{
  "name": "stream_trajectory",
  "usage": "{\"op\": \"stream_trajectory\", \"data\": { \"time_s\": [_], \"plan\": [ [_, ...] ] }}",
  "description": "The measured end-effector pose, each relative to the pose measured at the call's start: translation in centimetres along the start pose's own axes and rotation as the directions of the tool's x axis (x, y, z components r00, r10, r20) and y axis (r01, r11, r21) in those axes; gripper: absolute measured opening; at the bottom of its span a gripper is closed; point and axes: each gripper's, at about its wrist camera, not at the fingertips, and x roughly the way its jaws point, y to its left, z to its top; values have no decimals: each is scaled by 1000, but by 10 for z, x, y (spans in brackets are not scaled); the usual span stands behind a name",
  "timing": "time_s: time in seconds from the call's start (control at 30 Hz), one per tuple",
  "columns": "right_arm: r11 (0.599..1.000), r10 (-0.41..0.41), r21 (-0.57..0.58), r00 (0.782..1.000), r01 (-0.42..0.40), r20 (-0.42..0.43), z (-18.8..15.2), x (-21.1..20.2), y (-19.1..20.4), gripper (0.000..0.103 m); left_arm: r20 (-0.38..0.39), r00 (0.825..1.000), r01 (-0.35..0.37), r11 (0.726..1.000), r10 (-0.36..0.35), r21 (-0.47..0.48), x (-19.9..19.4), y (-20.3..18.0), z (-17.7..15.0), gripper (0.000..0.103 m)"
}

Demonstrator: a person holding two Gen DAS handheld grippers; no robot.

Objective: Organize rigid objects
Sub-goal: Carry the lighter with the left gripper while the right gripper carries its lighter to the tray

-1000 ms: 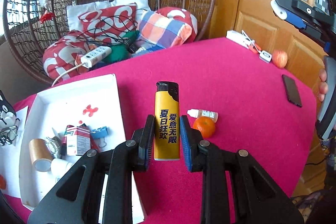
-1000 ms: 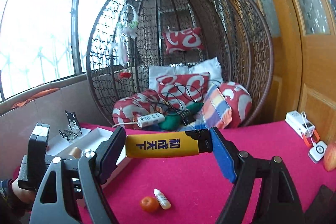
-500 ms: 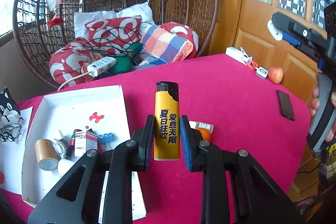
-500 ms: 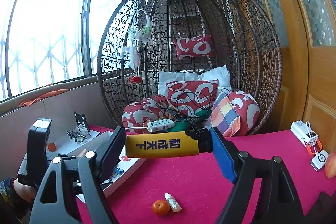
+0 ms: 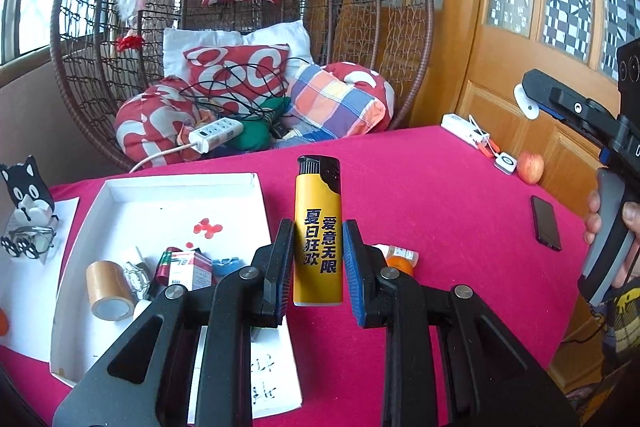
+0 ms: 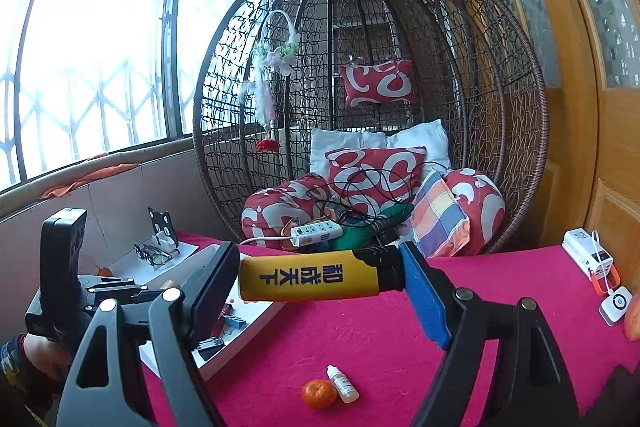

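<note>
My left gripper (image 5: 318, 263) is shut on a yellow lighter (image 5: 318, 227), held upright above the red table. My right gripper (image 6: 316, 283) is shut on a second yellow lighter (image 6: 312, 281), held crosswise by its two ends, high above the table. The white tray (image 5: 160, 187) lies to the left and holds a tape roll (image 5: 108, 289), a small red box (image 5: 188, 265), a blue clip and other small items. A small orange (image 6: 319, 393) and a white dropper bottle (image 6: 342, 383) lie on the cloth. The tray's edge also shows in the right wrist view (image 6: 240, 339).
A black phone (image 5: 546, 223), an apple (image 5: 530, 167) and a white charger (image 5: 466, 133) lie at the table's right side. A cat-shaped stand with glasses (image 5: 28, 215) sits left of the tray. A wicker hanging chair (image 6: 372, 107) with cushions stands behind the table.
Both grippers have risen and tilted up, so the table sits lower in both views. Each still holds its lighter the same way.
</note>
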Motion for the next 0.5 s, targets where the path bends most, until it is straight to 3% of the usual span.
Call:
{"op": "stream_trajectory", "data": {
  "time_s": [0.5],
  "plan": [
    [996, 58, -63, 997, -61, -45, 3, 21, 27, 81, 33, 999, -37, 996, 40, -87, -14, 38, -8, 23]
  ]
}}
